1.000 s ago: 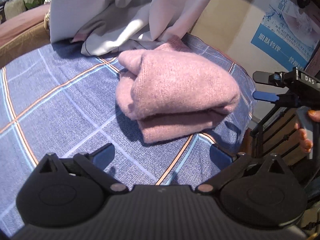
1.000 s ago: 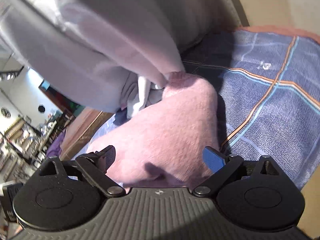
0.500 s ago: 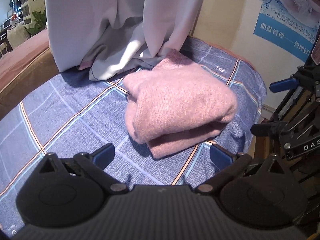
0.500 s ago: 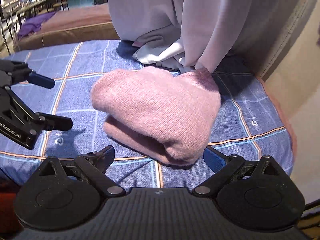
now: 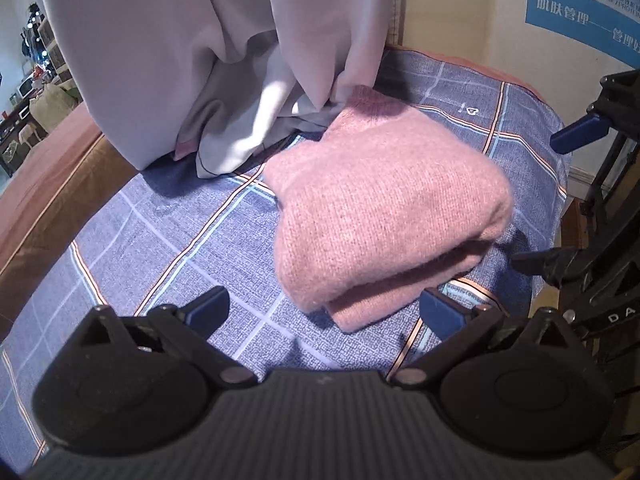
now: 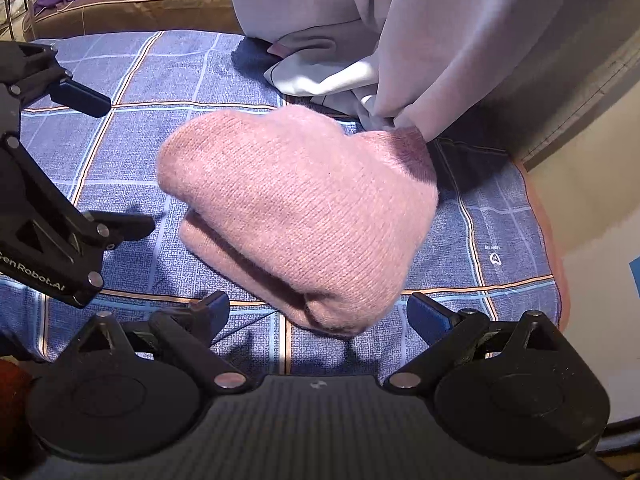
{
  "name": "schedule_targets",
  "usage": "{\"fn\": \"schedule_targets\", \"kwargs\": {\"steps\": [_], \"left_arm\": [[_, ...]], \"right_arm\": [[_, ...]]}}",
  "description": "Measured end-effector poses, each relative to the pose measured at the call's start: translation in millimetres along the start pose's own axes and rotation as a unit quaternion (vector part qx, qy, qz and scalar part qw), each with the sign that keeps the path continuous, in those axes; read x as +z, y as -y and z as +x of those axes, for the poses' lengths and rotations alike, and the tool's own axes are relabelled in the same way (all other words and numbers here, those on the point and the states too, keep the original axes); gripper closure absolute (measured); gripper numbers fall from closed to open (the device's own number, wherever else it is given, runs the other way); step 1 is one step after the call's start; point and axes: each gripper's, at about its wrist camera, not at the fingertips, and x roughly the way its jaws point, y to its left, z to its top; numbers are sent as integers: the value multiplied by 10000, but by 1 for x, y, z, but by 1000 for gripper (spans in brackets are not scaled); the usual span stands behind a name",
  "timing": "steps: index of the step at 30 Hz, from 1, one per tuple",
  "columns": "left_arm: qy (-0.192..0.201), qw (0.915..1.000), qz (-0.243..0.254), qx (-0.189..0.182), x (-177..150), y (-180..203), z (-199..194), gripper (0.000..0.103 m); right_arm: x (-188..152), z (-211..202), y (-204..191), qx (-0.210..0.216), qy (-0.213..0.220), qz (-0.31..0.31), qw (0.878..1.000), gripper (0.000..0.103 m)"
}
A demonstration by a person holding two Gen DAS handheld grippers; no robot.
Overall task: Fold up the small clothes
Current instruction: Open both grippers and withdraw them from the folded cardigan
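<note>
A pink knitted garment (image 5: 384,208) lies folded in a thick bundle on the blue checked cloth (image 5: 168,248); it also shows in the right wrist view (image 6: 304,212). My left gripper (image 5: 324,312) is open and empty, just short of the bundle's near edge. My right gripper (image 6: 318,312) is open and empty, close to the bundle's near corner. The right gripper shows at the right edge of the left wrist view (image 5: 560,196), and the left gripper at the left of the right wrist view (image 6: 116,164), both open beside the bundle.
A pale grey curtain (image 5: 224,48) hangs down onto the cloth behind the bundle, with crumpled grey fabric (image 5: 248,132) at its foot. A brown-pink sofa edge (image 5: 52,184) lies left. A wall with a blue poster (image 5: 580,8) stands at the right.
Both grippers have drawn back from the pink bundle and stayed open. The right gripper, earlier right over the garment, now views it whole from the cloth's near edge.
</note>
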Motion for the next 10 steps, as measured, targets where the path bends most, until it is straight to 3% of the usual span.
{"fn": "schedule_targets", "kwargs": {"steps": [4, 10], "left_arm": [[45, 9997, -73, -236, 0, -2, 0, 0], [168, 9998, -2, -141, -2, -1, -3, 0]], "right_arm": [[-1, 1, -2, -44, -68, -74, 9999, 0], [-2, 2, -1, -63, -103, -51, 9999, 0]]}}
